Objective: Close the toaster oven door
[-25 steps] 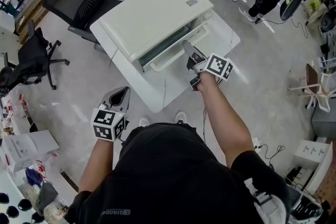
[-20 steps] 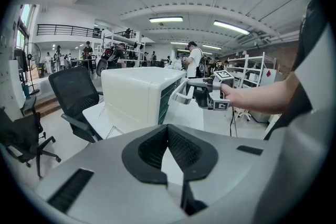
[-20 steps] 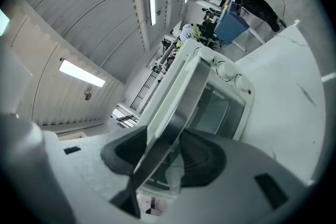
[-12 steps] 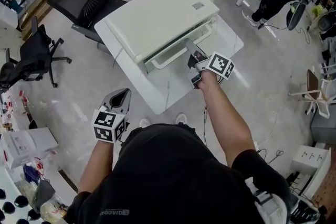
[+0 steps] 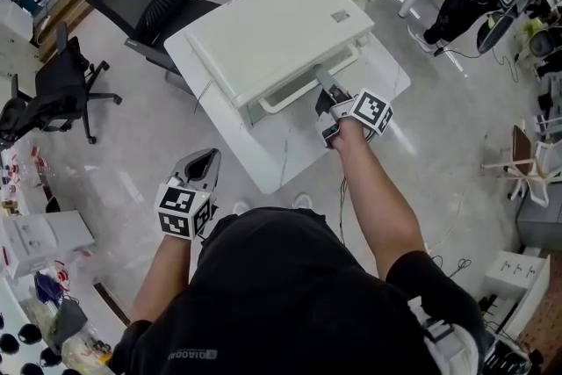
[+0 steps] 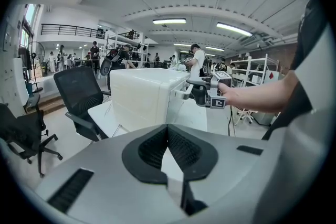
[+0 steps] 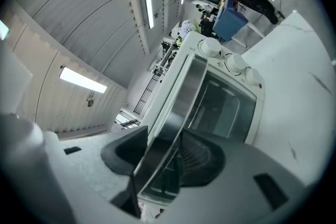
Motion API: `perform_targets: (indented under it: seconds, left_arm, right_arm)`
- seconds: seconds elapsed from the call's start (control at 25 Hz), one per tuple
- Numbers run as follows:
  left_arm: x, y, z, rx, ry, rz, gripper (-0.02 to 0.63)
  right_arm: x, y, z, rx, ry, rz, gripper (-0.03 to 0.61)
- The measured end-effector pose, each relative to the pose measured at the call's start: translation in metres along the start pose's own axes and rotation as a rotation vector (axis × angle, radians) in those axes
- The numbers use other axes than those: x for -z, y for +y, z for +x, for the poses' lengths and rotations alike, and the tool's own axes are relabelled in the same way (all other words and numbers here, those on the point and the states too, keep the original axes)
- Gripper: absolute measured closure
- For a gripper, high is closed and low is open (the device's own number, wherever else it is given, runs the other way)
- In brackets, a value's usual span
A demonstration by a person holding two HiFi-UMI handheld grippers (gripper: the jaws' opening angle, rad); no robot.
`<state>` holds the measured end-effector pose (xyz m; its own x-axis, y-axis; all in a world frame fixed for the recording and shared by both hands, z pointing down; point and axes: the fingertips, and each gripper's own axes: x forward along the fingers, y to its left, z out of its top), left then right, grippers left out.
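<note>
1. The right gripper [image 5: 327,97] clamped the door handle [image 7: 184,97] of the toaster oven [image 5: 272,31], whose door [image 5: 290,92] stood ajar at its front.
2. The left gripper [image 5: 200,164] hung closed and empty, well clear of the oven.
3. A hard shove risked sliding the unbraced oven or slamming the door.

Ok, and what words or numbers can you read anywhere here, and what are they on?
"QIAODAN", upside down, my best guess: white print on the black shirt.
Too small to read: the label on the toaster oven's top.
No words, only black-and-white square patterns: the cubes on the left hand-held gripper and right hand-held gripper.
Too blurred: print on the box at the left edge.
</note>
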<state>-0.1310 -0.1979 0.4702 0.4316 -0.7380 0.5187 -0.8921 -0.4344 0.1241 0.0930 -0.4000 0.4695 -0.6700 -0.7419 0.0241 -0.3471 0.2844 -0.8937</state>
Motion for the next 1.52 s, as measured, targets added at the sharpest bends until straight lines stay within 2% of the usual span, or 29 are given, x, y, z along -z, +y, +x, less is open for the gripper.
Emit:
perform_targets:
  seconds: [0.12, 0.24, 0.52, 0.64, 0.76, 0.88, 1.16, 1.36, 1.52]
  left_arm:
    - [-0.001, 0.004, -0.003, 0.016, -0.02, -0.059, 0.611]
    - [-0.005, 0.01, -0.006, 0.02, -0.043, -0.103, 0.611]
    - [-0.011, 0.013, -0.006, 0.045, -0.063, -0.099, 0.611]
    - [-0.014, 0.017, -0.008, 0.047, -0.067, -0.064, 0.611]
    - [-0.016, 0.013, -0.005, 0.062, -0.066, -0.01, 0.611]
    - [-0.019, 0.006, -0.002, 0.097, -0.072, -0.004, 0.611]
    - [-0.041, -0.013, -0.002, 0.17, -0.12, 0.004, 0.611]
    - [-0.052, -0.023, -0.007, 0.205, -0.157, 0.031, 0.611]
    - [-0.053, -0.024, -0.011, 0.205, -0.16, 0.05, 0.611]
  right_arm:
    - [0.001, -0.002, 0.0, -0.015, -0.015, 0.061, 0.394]
    - [-0.001, -0.003, 0.001, 0.01, -0.019, 0.035, 0.394]
    - [-0.002, 0.002, -0.007, 0.038, -0.017, -0.03, 0.393]
    - [0.005, 0.009, -0.017, 0.051, -0.029, -0.059, 0.393]
    - [0.014, 0.021, -0.035, 0.063, -0.04, -0.144, 0.393]
    - [0.027, 0.043, -0.05, 0.063, -0.02, -0.26, 0.393]
    - [0.082, 0.101, -0.068, 0.111, 0.118, -0.658, 0.433]
    - [0.106, 0.127, -0.076, 0.13, 0.134, -0.834, 0.549]
    - [0.114, 0.142, -0.081, 0.118, 0.152, -0.927, 0.577]
